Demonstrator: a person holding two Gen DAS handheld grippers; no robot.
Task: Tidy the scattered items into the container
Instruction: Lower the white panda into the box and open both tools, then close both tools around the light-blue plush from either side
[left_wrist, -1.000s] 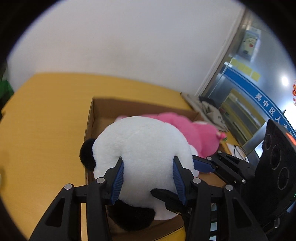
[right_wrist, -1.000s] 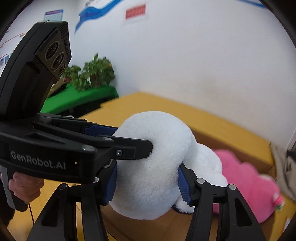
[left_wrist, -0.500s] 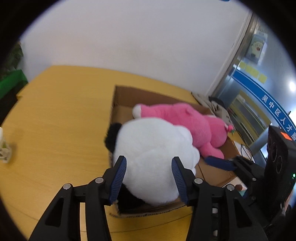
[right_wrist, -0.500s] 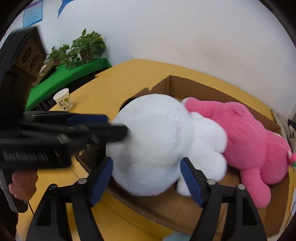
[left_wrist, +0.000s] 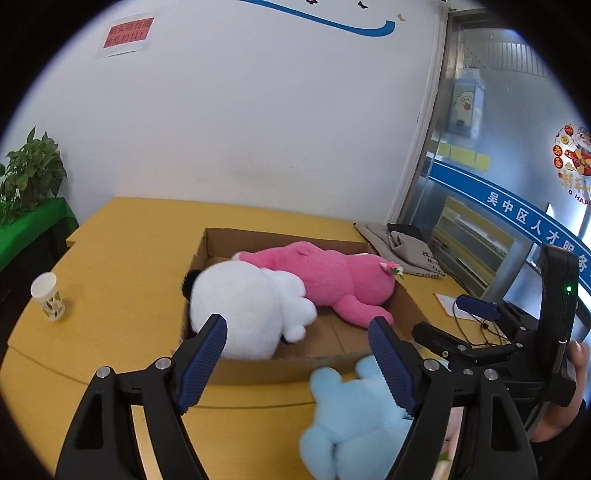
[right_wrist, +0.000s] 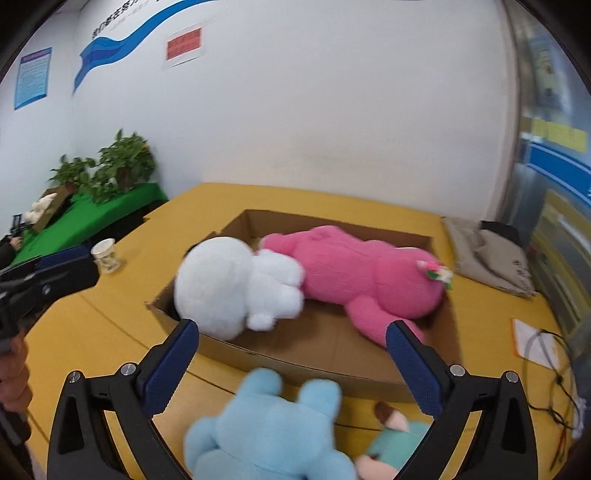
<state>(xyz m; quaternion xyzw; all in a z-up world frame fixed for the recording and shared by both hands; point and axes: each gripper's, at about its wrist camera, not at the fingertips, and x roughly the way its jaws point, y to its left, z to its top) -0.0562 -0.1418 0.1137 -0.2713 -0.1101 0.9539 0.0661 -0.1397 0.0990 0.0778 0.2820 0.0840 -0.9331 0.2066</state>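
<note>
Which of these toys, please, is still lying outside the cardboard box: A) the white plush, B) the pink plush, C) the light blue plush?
C: the light blue plush lies on the table in front of the box's near wall, while the pink plush and the white plush both lie inside it.

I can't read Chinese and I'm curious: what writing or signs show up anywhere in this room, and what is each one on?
"吴中区人才服务", partly cut off: white characters on the blue band across the glass partition.
"O HAPP", cut off: under the round festive sticker on the glass.
Red notice on the wall: Chinese characters ending in "!!!", too blurred to read.
Blue poster on the wall: print too small to read.
Paper cup: a pattern, no legible words.
</note>
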